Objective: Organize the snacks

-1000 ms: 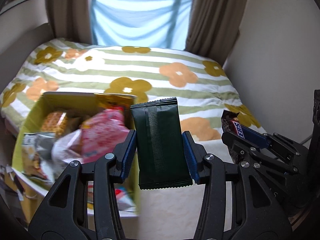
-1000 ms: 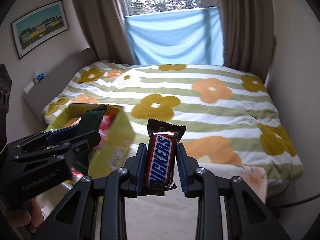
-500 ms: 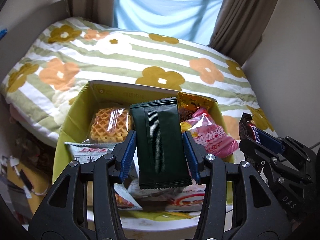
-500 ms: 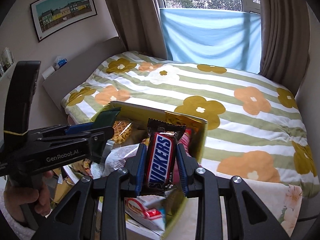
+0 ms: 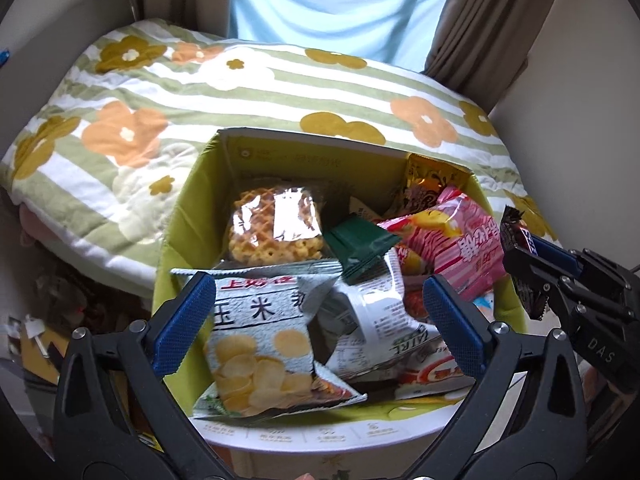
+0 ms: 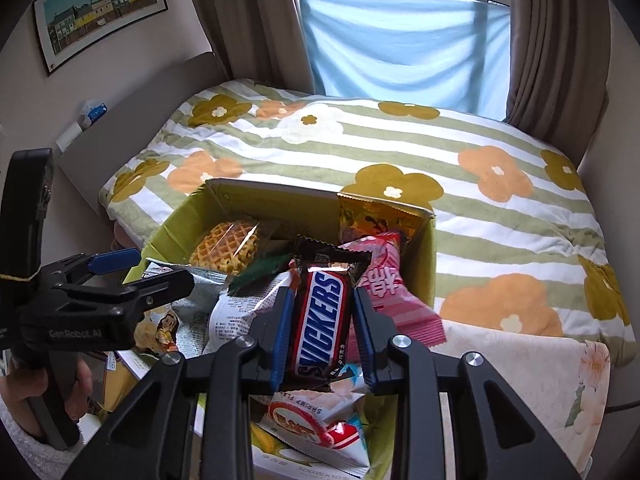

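Observation:
A yellow-green cardboard box (image 5: pixel 188 216) holds several snack packets. My left gripper (image 5: pixel 320 312) is open and empty above the box's near side. The dark green packet (image 5: pixel 360 244) lies inside the box, between the waffle packet (image 5: pixel 276 228) and the pink packet (image 5: pixel 460 244). It also shows in the right wrist view (image 6: pixel 260 272). My right gripper (image 6: pixel 322 312) is shut on a Snickers bar (image 6: pixel 320 316) and holds it upright over the box (image 6: pixel 424 272). In the left wrist view the right gripper (image 5: pixel 532 264) is at the box's right edge.
The box stands at the foot of a bed with a flowered striped cover (image 6: pixel 400 152). A chips packet (image 5: pixel 260 344) and a white packet (image 5: pixel 380 332) lie at the box's near side. Clutter lies on the floor at the left (image 5: pixel 60 312). A wall is at the right.
My left gripper has opened and let go of the dark green packet, which now lies in the box. My right gripper has moved further over the box with the Snickers bar.

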The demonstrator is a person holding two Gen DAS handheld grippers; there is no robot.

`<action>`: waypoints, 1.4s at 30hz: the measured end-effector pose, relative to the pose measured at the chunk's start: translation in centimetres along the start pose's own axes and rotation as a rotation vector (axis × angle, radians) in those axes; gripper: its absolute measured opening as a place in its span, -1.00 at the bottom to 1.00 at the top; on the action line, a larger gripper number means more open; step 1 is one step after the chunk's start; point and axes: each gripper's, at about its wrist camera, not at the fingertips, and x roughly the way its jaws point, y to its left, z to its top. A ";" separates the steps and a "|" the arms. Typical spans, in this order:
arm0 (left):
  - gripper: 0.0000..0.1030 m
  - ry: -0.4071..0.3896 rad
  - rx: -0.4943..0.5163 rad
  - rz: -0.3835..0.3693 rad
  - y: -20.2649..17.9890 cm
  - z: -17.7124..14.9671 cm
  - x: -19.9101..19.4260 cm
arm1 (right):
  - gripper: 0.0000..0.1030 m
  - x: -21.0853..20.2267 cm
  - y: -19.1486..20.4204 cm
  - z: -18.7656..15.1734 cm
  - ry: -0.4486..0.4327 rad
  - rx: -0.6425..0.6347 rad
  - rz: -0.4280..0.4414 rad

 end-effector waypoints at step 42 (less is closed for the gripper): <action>0.99 -0.451 0.179 0.055 -19.3 -15.7 -26.1 | 0.64 -29.3 -5.3 -14.6 -0.356 0.113 -0.279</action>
